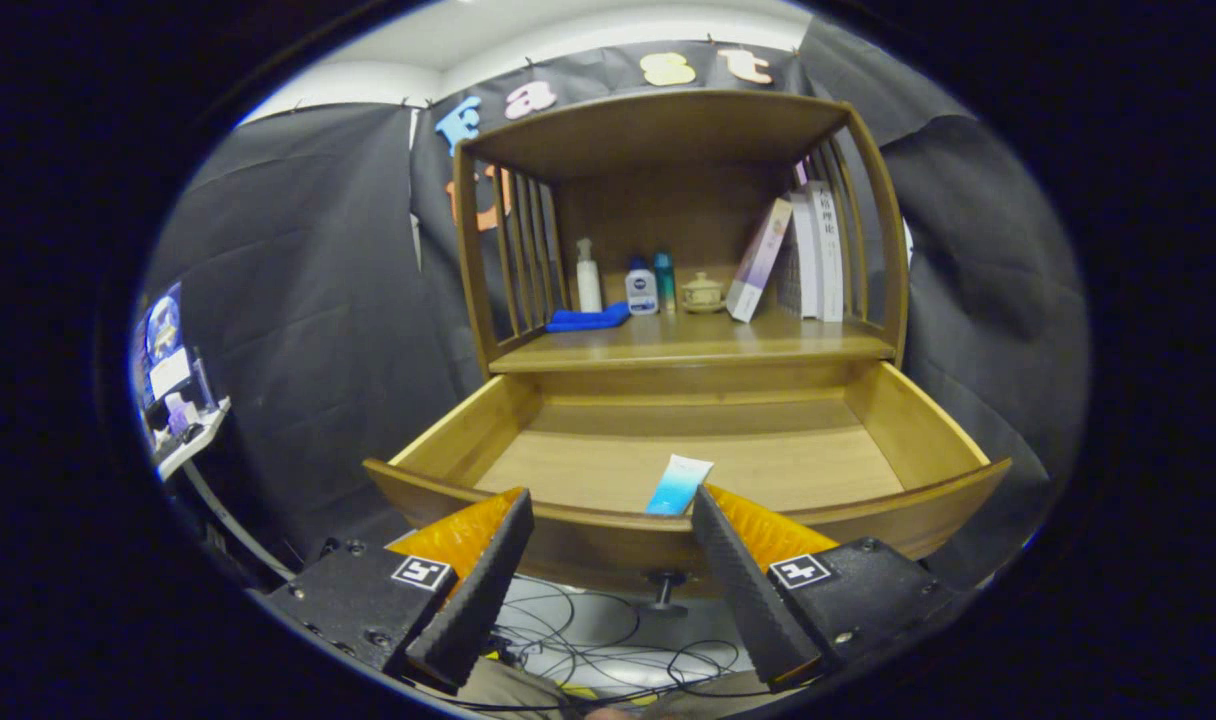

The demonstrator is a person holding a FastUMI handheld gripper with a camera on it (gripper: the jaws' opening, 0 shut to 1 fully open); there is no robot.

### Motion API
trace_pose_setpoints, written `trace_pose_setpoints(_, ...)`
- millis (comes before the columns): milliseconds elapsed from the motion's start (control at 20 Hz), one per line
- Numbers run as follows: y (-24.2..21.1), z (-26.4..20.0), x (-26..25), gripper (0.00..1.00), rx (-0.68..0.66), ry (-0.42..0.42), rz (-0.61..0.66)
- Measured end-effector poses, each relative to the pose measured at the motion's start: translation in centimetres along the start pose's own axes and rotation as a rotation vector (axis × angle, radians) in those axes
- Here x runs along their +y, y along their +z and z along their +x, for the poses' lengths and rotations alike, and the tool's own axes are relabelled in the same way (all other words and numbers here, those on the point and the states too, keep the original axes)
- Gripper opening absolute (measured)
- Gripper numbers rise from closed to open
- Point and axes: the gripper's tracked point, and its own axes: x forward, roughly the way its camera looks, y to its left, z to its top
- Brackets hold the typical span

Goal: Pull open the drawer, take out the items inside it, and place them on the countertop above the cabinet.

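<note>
The wooden drawer (898, 425) stands pulled open just ahead of my fingers. A blue-and-white tube (679, 484) lies on the drawer floor near the front wall, just beyond my right finger (738, 570). My gripper (608, 505) is open, held in front of the drawer's front panel, with nothing between its fingers. The drawer's small dark knob (665, 580) shows below the front panel, between the fingers. Above the drawer is the cabinet's countertop (668, 345).
On the countertop stand a folded blue cloth (588, 319), a white pump bottle (588, 278), a white jar (641, 289), a teal bottle (664, 281), a small lidded pot (702, 293) and leaning books (793, 255). Cables (608, 650) lie on the floor below. A side table (183, 415) stands far left.
</note>
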Motion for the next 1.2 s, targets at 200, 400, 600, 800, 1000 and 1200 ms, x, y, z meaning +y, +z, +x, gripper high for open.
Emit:
trace_pose_setpoints(200,0.7,2.2,-0.8,1.0,0.165,0.018,0.036)
trace_pose_setpoints(400,1.7,4.6,-1.9,1.0,0.315,-0.005,0.08)
trace_pose_setpoints(600,1.6,7.3,-3.1,1.0,0.453,-0.066,0.049)
trace_pose_setpoints(800,0.7,10.1,-3.5,1.0,0.585,-0.092,0.03)
trace_pose_setpoints(1000,-0.5,12.5,-3.9,0.99,0.704,-0.118,0.019)
trace_pose_setpoints(1200,-1.7,14.1,-3.7,0.97,0.779,-0.135,0.024)
